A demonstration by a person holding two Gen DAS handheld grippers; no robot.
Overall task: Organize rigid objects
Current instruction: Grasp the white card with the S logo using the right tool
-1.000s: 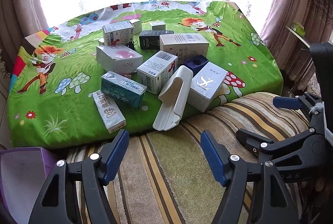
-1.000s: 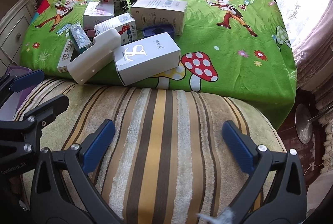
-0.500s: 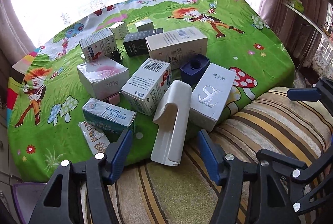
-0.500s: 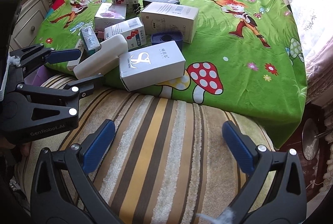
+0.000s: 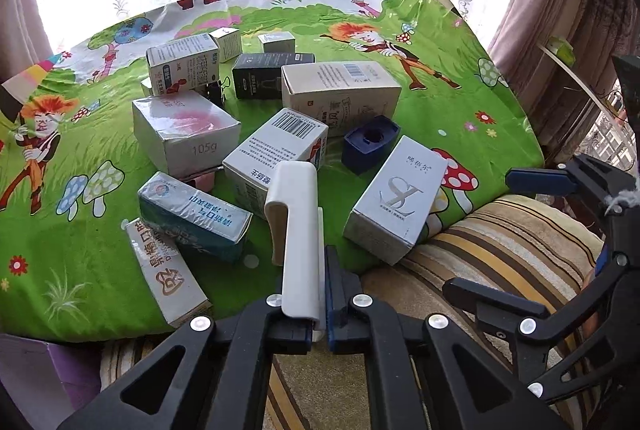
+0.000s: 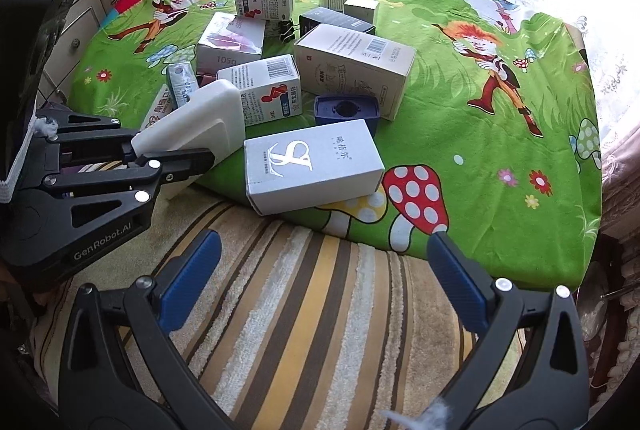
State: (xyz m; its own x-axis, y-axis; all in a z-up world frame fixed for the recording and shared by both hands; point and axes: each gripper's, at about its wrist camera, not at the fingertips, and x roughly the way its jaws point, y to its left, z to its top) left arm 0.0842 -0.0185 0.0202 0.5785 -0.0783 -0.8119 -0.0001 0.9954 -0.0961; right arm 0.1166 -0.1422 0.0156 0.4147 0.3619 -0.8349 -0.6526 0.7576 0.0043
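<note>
My left gripper [image 5: 318, 294] is shut on the near end of a long white plastic piece [image 5: 294, 222], which also shows in the right wrist view [image 6: 196, 126], lying across the edge of the green cartoon cloth [image 5: 460, 110]. My right gripper [image 6: 320, 282] is open and empty above the striped cushion [image 6: 304, 310], just in front of a white box with a silver S logo [image 6: 312, 162]. Several cartons lie in a loose pile on the cloth, with a dark blue cap-like piece [image 6: 346, 110] among them.
A teal carton [image 5: 192, 216] and a flat white carton [image 5: 166, 270] lie left of the white piece. A large white box [image 5: 340, 96] and a black box [image 5: 268, 74] sit further back. A purple container [image 5: 36, 378] is at lower left. Curtains and a window lie behind.
My left gripper moved forward to the white plastic piece and closed on its near end. My right gripper stayed open over the cushion.
</note>
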